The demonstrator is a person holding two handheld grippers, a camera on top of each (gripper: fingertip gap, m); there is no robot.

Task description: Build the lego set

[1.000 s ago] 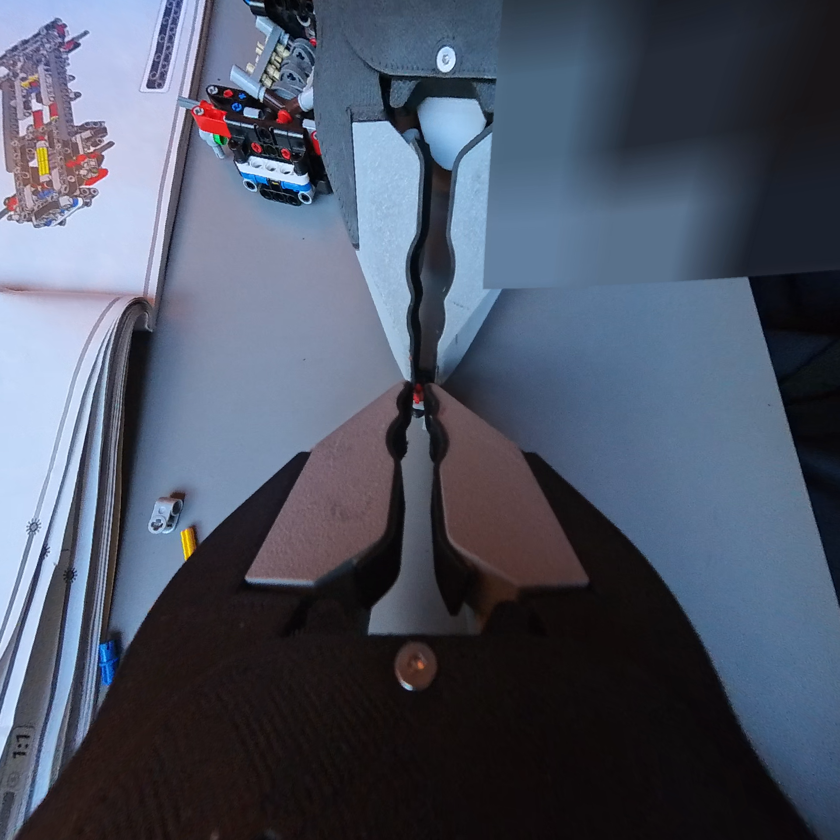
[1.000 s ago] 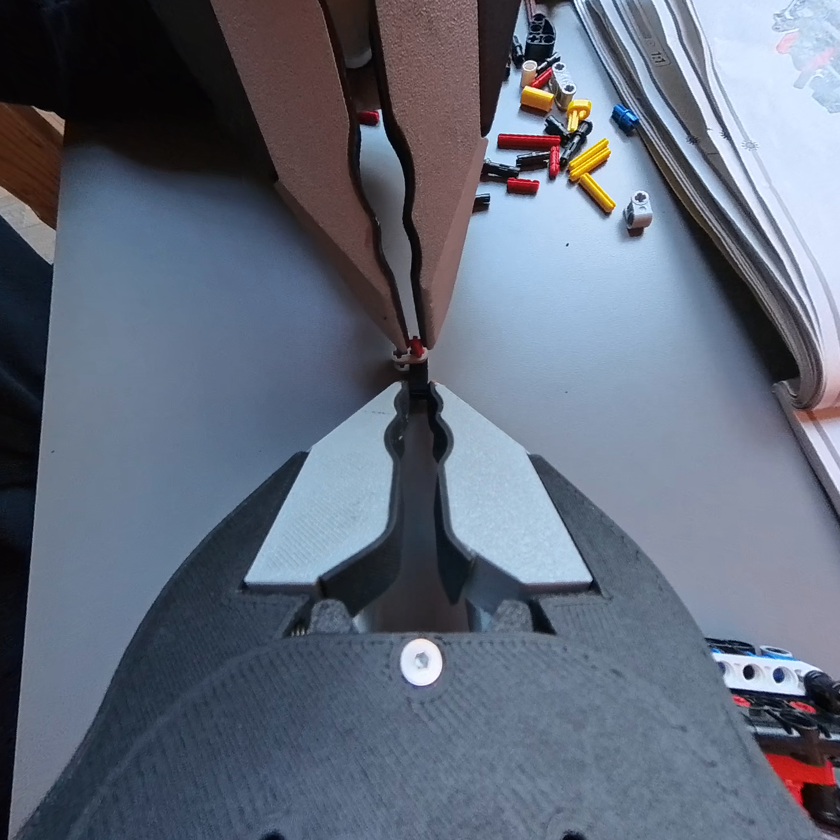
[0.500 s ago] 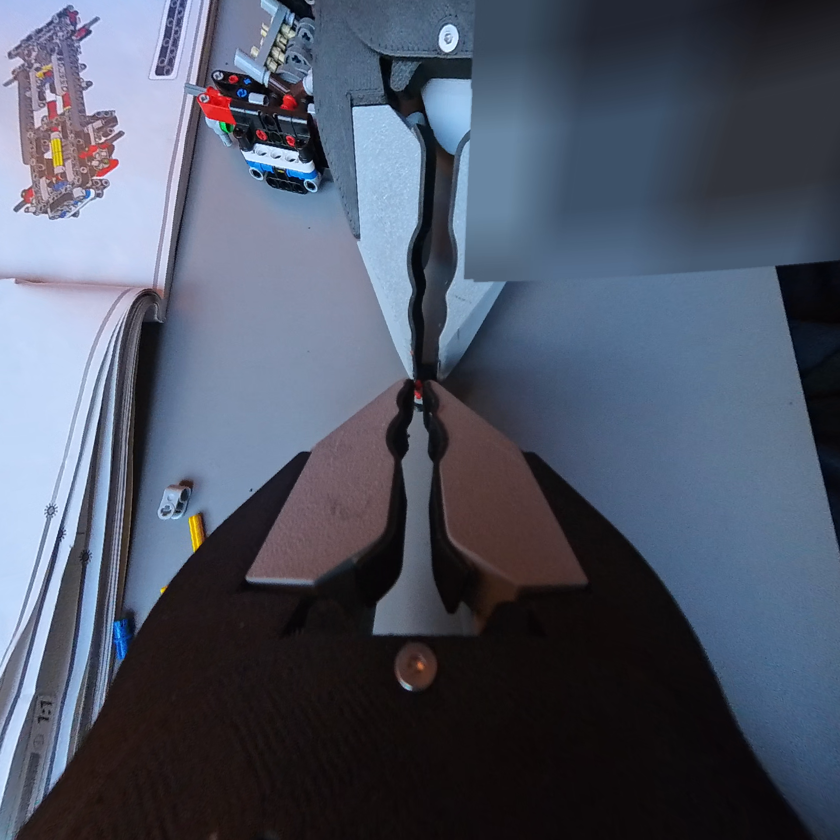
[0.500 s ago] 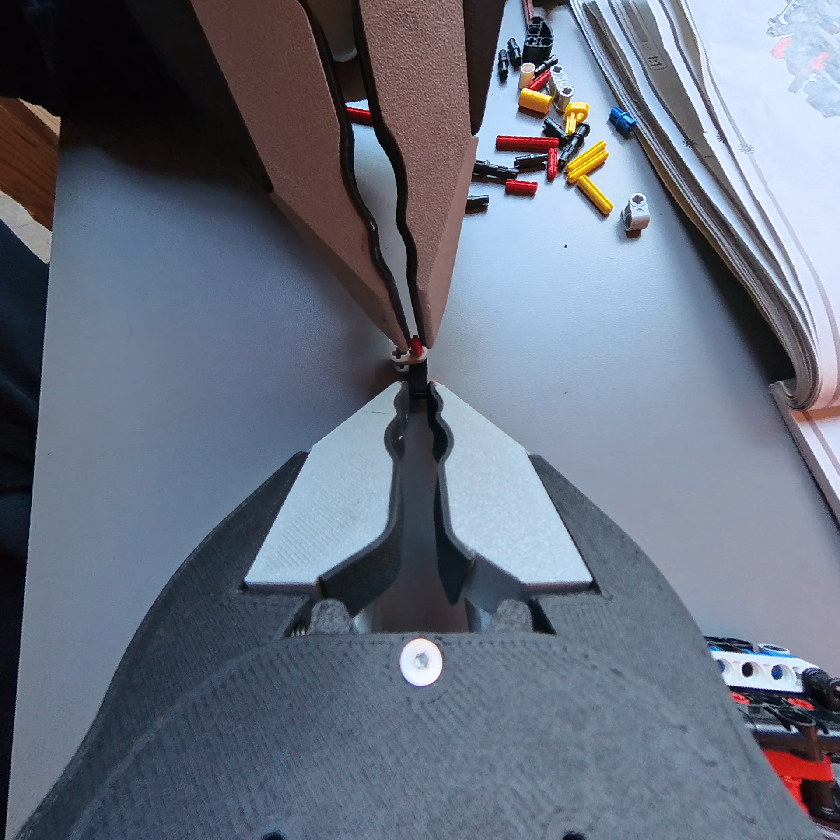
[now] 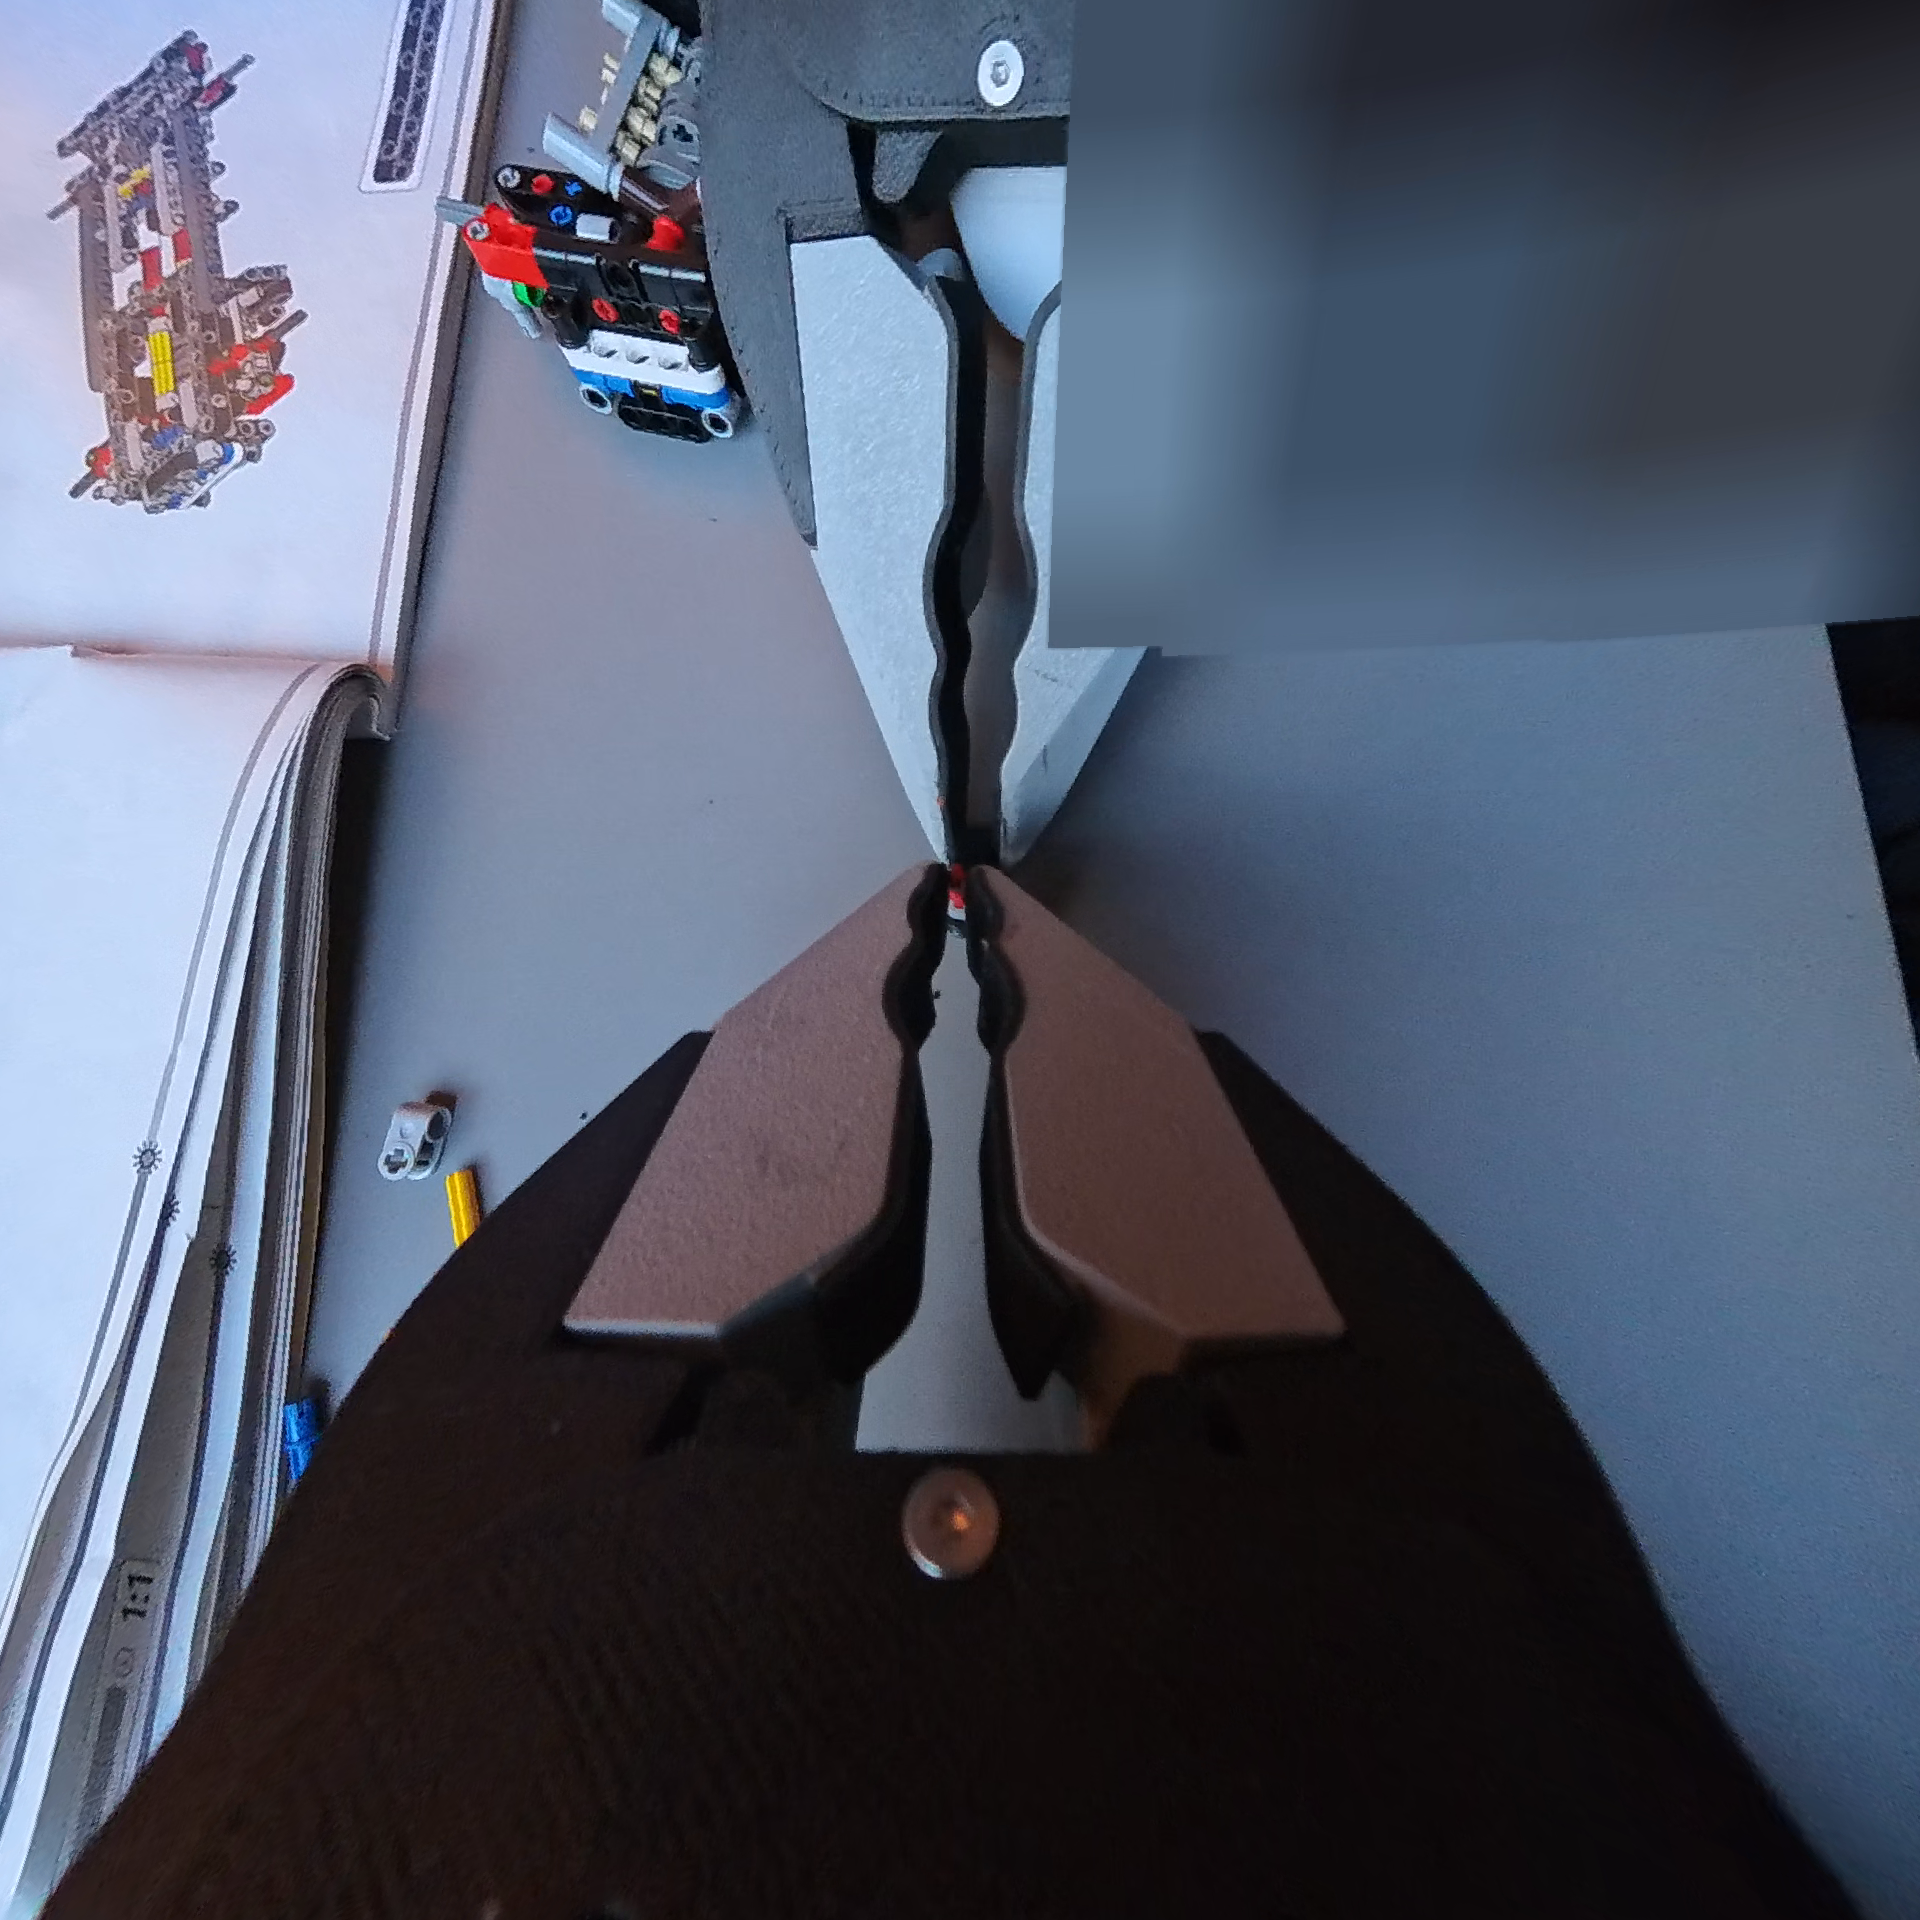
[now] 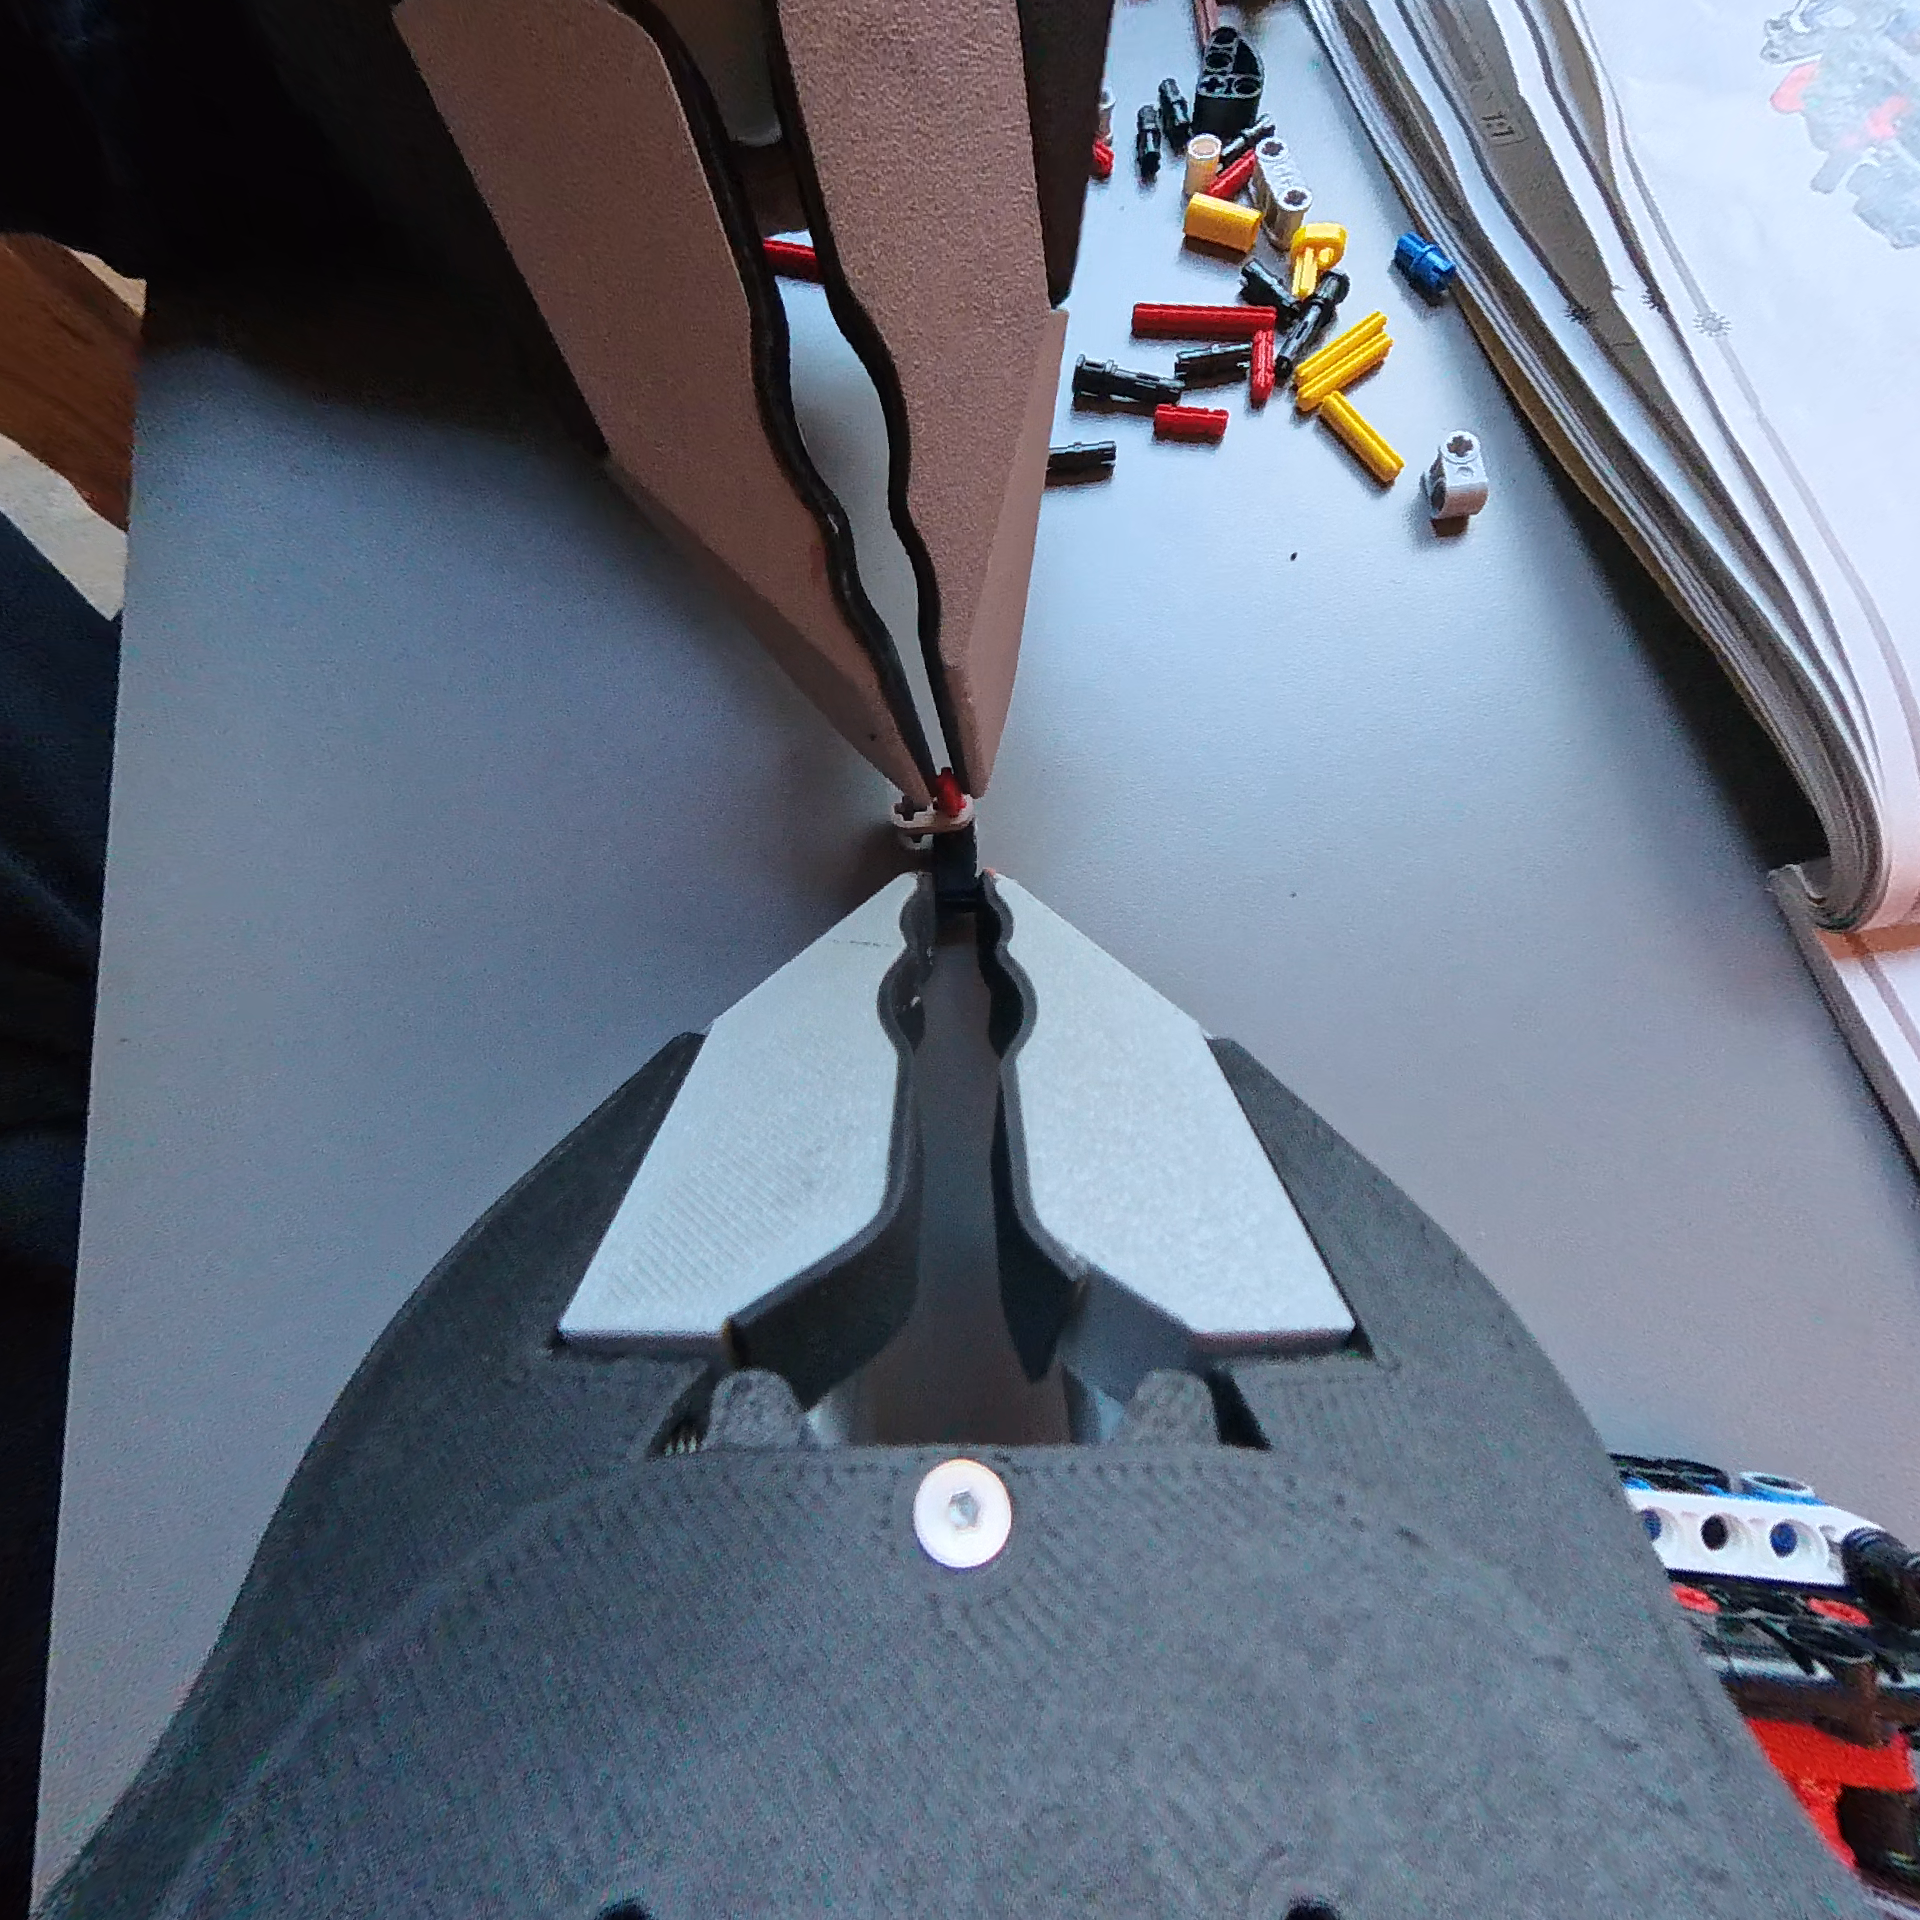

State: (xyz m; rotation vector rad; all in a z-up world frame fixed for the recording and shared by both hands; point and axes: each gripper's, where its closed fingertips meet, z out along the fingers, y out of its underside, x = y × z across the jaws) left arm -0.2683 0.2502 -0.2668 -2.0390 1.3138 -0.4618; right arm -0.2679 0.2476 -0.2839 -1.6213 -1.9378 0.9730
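Left claw [image 5: 957,902]: clamped on a tiny red pin [image 6: 944,792], picture middle.
Right claw [image 6: 951,896]: clamped on a black pin [image 6: 954,864], just below.
Grey link [image 6: 932,824]: between both tips.
Risk: pins so tiny, one wobble may pop them loose.

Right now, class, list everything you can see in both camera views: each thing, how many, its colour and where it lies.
Table: one, grey, under everything.
Instruction booklet: one, white pages, open along the table edge.
Part-built model: one, black, red, white and blue, beside the booklet.
Loose pins and axles: a scattered heap of many; red, yellow, black, one blue; near the booklet.
Grey connector: one, at the heap's edge.
Small red pin: one, in a pale flat piece, between the meeting tips.
Black pin: one, at the grey tips.
Left gripper: brown fingers, closed on the red pin.
Right gripper: grey fingers, closed on the black pin.
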